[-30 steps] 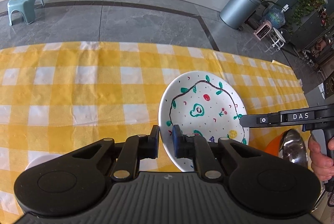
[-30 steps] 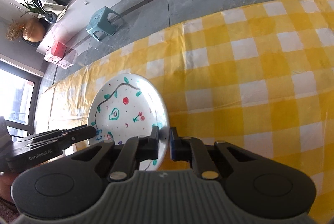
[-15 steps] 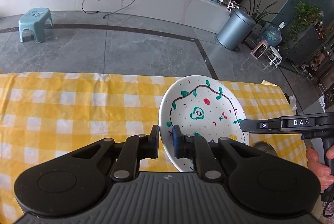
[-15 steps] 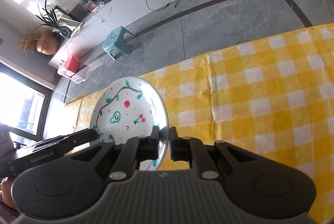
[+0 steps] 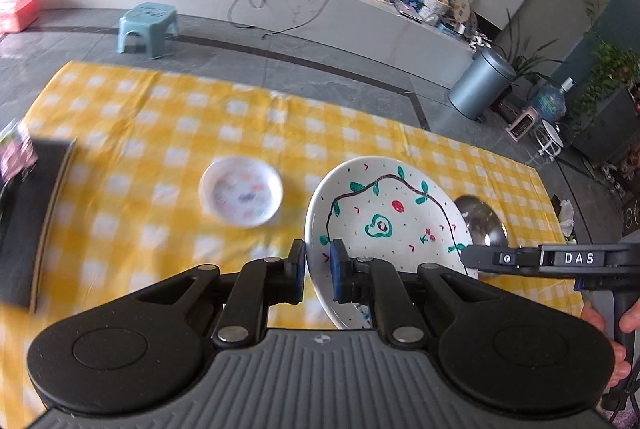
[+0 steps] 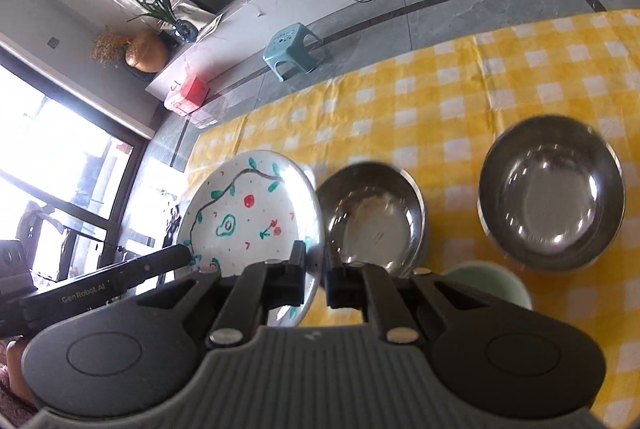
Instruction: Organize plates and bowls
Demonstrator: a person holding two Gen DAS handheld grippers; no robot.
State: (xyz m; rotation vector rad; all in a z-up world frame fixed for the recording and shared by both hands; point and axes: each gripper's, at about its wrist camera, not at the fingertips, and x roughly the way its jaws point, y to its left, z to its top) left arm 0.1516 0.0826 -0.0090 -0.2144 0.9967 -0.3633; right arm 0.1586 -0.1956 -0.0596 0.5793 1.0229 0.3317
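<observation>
A white plate painted with a vine and an avocado (image 5: 384, 217) hangs well above the yellow checked table (image 5: 140, 117). My left gripper (image 5: 318, 271) is shut on its left rim. My right gripper (image 6: 316, 271) is shut on its right rim; the plate (image 6: 248, 213) fills that view's left centre. A small white patterned plate (image 5: 240, 191) lies on the cloth to the left. Two steel bowls (image 6: 374, 217) (image 6: 552, 189) sit on the cloth to the right, and one shows behind the held plate (image 5: 482, 219).
A pale green cup (image 6: 492, 283) stands just under my right gripper. A dark flat box (image 5: 28, 221) lies at the table's left edge. Beyond the far edge are grey floor, a blue stool (image 5: 148, 27) and a grey bin (image 5: 482, 85).
Both grippers have lifted the painted plate high off the cloth. The table has dropped away, and the small plate, the steel bowls and the cup have come into view.
</observation>
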